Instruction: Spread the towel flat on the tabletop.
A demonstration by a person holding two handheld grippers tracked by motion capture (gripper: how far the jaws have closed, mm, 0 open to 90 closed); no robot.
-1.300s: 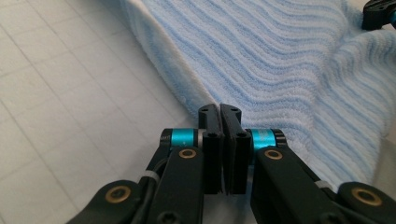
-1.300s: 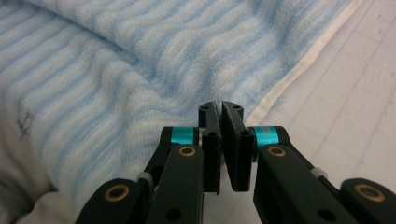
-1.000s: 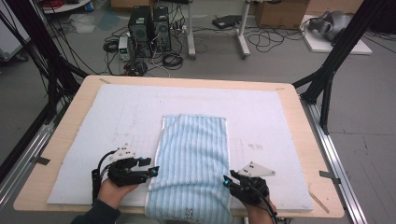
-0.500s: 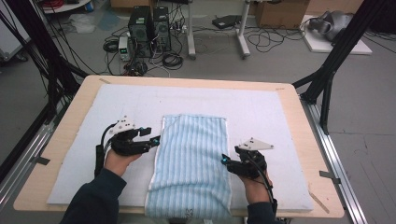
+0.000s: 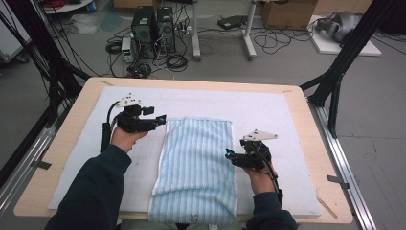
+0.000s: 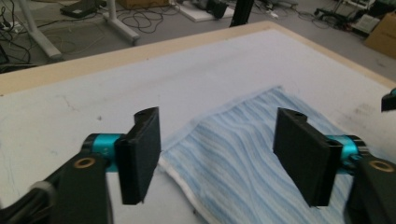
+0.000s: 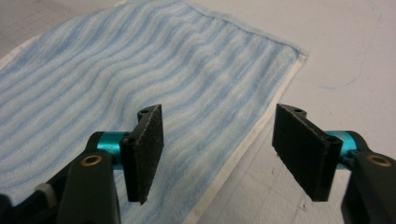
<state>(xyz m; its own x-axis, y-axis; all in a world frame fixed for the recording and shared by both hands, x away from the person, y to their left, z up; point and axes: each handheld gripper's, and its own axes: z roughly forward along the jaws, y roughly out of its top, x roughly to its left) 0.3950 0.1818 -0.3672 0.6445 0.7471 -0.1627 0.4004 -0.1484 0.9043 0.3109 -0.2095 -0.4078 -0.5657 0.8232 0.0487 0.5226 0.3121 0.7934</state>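
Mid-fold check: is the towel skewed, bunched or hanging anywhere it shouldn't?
Mostly tidy: the striped towel lies flat on the white mat. One oddity: its near end hangs over the table's front edge, slightly rumpled. Left gripper and right gripper are open, holding nothing.

towel (image 5: pixel 197 163) on mat (image 5: pixel 268 110), left gripper (image 5: pixel 162 119) probably above its far-left corner, right gripper (image 5: pixel 229 154) beside its right edge

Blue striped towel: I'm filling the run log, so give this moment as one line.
blue striped terry towel: flat, folded on white mat | left gripper: open, jaws just opening, at far-left corner | right gripper: open, right edge
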